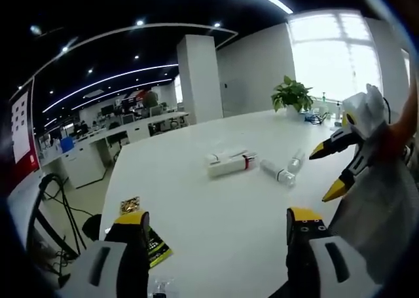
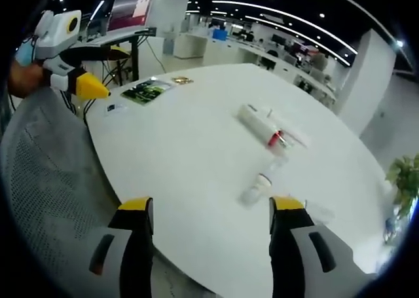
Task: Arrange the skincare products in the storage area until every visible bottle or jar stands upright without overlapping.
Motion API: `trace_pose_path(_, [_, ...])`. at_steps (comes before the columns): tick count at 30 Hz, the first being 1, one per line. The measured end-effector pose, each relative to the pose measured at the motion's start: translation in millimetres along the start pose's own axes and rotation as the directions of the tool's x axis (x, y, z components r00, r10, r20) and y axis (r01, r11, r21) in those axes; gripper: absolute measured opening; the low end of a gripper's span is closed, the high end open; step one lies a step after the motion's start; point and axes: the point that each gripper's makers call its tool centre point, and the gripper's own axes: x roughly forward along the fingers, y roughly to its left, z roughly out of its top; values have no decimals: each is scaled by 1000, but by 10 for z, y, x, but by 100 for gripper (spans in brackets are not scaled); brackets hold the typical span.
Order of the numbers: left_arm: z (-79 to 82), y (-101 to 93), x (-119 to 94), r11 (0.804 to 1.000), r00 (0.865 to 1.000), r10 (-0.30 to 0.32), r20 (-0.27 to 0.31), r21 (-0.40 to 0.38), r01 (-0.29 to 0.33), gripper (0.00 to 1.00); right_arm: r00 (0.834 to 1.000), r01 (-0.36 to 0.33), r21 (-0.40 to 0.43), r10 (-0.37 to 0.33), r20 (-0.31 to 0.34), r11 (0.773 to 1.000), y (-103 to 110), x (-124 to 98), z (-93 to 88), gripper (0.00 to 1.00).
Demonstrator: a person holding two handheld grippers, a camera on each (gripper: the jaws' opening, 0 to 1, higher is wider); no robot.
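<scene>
1. Left gripper point(image 1: 217, 229): jaws spread apart, nothing between them, above the white table point(image 1: 216, 200).
2. Right gripper point(image 2: 211, 214): jaws spread apart, empty, at the table edge beside a mesh chair point(image 2: 52, 200).
3. Tubes point(image 1: 230, 164) and bottle point(image 1: 277, 173): lying flat mid-table, near each other.
4. Leaflet point(image 2: 146, 90): near the table's edge.

Both the left gripper point(image 1: 218, 227) and the right gripper point(image 2: 211, 214) have black jaws capped with yellow tips, set on pale grey bodies with dark slots.
</scene>
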Motion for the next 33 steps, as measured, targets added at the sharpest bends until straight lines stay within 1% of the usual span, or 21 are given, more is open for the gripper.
trace_pose_path(3, [-1,7,-3,1000,1000,0,0,0,0,88,1000,3,-12,-3,11,1000,9,-10,28,69])
trace_pose_path(6, [-5,15,-2,1000,1000,2,-1,-1,-2,88,1000,6,-3,-6,6,1000,-4,-5,18,69])
trace_pose_path(11, [-38,27,-1,1000,1000,1,-14,-5,-1,87,1000,-14,65,13,7,998,-22,2,36,69])
trace_pose_path(12, [-48,33,-1,1000,1000,3,-18,-4,-3,87,1000,-16,83,14,22,996,-43,-6,72,70])
trace_pose_path(13, [-54,40,2,1000,1000,5,-20,-8,-5,87,998,-18,119,12,54,993,-82,-22,136,70])
trace_pose_path(14, [-55,41,3,1000,1000,5,-21,-12,-5,87,998,-13,141,4,65,990,-127,-35,159,70])
trace_pose_path(15, [-65,44,6,1000,1000,7,-26,-12,-8,87,999,-6,148,-1,54,989,-201,-48,166,70])
trace_pose_path(16, [-82,48,11,1000,999,7,-34,-10,-8,87,998,-5,131,-2,57,991,-252,-46,195,71])
trace_pose_path(19, [-112,46,25,1000,999,5,-50,-16,-6,86,997,-3,55,-1,79,999,-499,-8,358,71])
trace_pose_path(20, [-120,45,28,1000,999,4,-54,-15,-5,86,996,0,36,-3,93,999,-649,24,445,71])
trace_pose_path(21, [-150,47,33,1000,998,6,-67,-15,-7,86,995,3,30,-6,100,1000,-752,45,502,70])
trace_pose_path(22, [-171,48,38,1000,997,7,-76,-16,-8,86,994,3,30,-6,111,1000,-907,87,590,70])
trace_pose_path(24, [-199,44,48,1000,996,6,-91,-13,-7,86,993,2,15,-3,121,1000,-1108,165,698,70])
trace_pose_path(25, [-213,41,52,1000,995,5,-97,-11,-6,86,992,-5,-15,7,127,1000,-1238,233,784,70])
trace_pose_path(27, [-246,36,55,1000,993,4,-115,-6,-5,85,993,-23,-56,29,113,998,-1390,341,869,69])
trace_pose_path(28, [-251,37,55,1000,993,5,-117,-3,-5,85,992,-41,-82,50,114,996,-1487,432,934,69])
trace_pose_path(29, [-254,42,52,1000,993,7,-119,-1,-7,85,991,-77,-91,86,103,993,-1513,494,964,69])
trace_pose_path(30, [-254,43,51,1000,993,7,-119,0,-7,85,991,-88,-101,97,91,991,-1608,573,1003,69])
trace_pose_path(31, [-256,51,50,1000,993,11,-120,0,-11,85,989,-112,-131,124,83,985,-1641,630,1031,68])
trace_pose_path(32, [-258,54,50,1000,993,12,-121,0,-13,85,988,-127,-145,138,69,981,-1670,676,1052,67])
trace_pose_path(33, [-260,65,50,1000,992,17,-121,2,-17,85,989,-118,-187,132,68,975,-1778,758,1104,65])
